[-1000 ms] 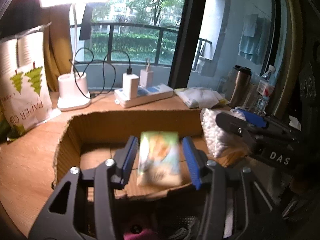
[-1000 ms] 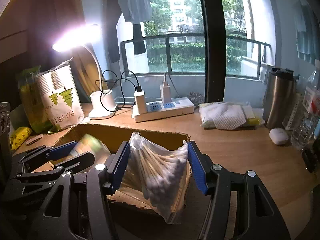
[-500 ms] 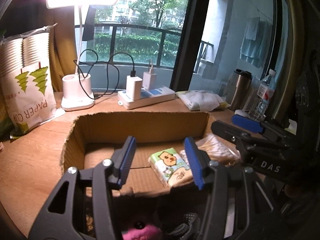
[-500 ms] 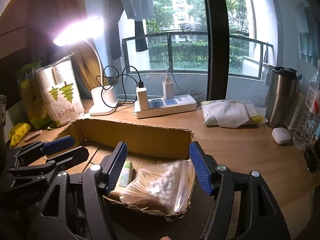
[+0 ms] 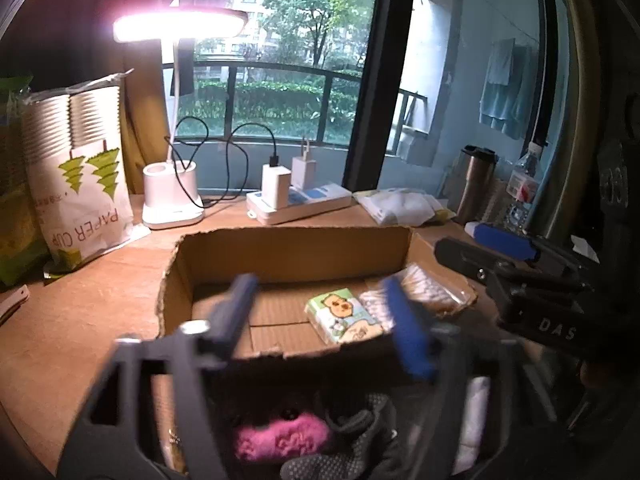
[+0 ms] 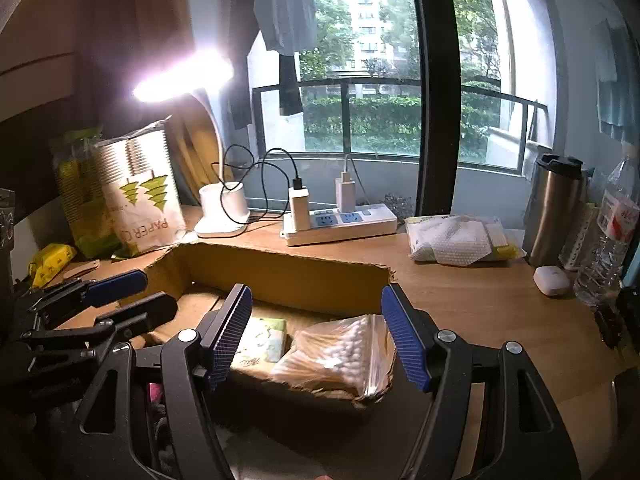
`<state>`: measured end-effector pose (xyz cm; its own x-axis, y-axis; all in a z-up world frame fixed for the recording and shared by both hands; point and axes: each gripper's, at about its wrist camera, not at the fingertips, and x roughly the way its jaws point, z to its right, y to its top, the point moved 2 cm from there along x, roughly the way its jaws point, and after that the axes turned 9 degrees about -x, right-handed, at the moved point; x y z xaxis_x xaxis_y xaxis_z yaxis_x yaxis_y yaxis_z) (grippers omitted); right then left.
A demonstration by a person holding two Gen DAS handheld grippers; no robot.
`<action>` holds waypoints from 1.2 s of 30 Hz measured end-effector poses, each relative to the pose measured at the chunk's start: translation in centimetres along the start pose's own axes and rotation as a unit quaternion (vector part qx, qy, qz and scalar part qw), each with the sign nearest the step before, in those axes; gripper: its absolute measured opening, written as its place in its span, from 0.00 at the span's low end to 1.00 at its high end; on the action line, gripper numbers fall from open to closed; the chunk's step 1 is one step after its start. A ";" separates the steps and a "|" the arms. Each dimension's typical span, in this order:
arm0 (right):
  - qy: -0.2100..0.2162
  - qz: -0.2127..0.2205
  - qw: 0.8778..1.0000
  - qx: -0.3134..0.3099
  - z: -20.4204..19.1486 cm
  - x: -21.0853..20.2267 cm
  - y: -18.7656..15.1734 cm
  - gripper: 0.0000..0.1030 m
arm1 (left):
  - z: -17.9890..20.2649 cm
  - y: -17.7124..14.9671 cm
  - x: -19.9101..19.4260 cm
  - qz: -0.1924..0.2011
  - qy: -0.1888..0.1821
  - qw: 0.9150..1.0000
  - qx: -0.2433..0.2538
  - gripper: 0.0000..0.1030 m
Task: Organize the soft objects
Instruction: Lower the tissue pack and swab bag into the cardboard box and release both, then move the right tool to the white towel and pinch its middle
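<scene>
A shallow cardboard box (image 5: pixel 288 252) sits on the wooden desk; it also shows in the right wrist view (image 6: pixel 280 268). Inside lie a green cartoon tissue pack (image 5: pixel 344 316) and a clear bag of cotton swabs (image 6: pixel 336 356); the tissue pack also shows in the right wrist view (image 6: pixel 264 340) and the bag in the left wrist view (image 5: pixel 428 288). My left gripper (image 5: pixel 324 320) is open and empty above the box's near wall. My right gripper (image 6: pixel 316 332) is open and empty above the swab bag. A pink fluffy item (image 5: pixel 280 438) and dark fabric (image 5: pixel 352 444) lie below the left gripper.
A lit desk lamp (image 5: pixel 172 196), a power strip with chargers (image 5: pixel 300 200), a paper-cup bag (image 5: pixel 84 184), a white cloth pack (image 6: pixel 460 236), a steel tumbler (image 6: pixel 556 204), a water bottle (image 6: pixel 608 232) and a small white case (image 6: pixel 552 280) stand around the box.
Both grippers opened and let go: the tissue pack and the swab bag dropped into the box. Both grippers have since pulled back and up a little.
</scene>
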<state>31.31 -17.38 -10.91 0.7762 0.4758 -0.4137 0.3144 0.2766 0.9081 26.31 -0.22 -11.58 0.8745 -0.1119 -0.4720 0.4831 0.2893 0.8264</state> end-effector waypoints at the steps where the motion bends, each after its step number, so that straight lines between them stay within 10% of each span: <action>1: 0.000 0.001 1.000 -0.001 -0.2 -0.2 0.0 0.69 | -0.1 -0.1 -0.3 0.003 -0.003 1.000 -0.003 0.80; 36: 0.007 -0.091 0.996 0.000 -3.2 -3.1 -7.0 0.69 | -3.5 -5.9 -4.6 -0.050 0.020 0.999 -0.004 0.80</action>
<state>24.94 -18.17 -16.21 0.6988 0.4290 -0.5724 0.4493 0.3594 0.8179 19.30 1.90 -15.30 0.8191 -0.1020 -0.5645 0.5676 0.2859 0.7720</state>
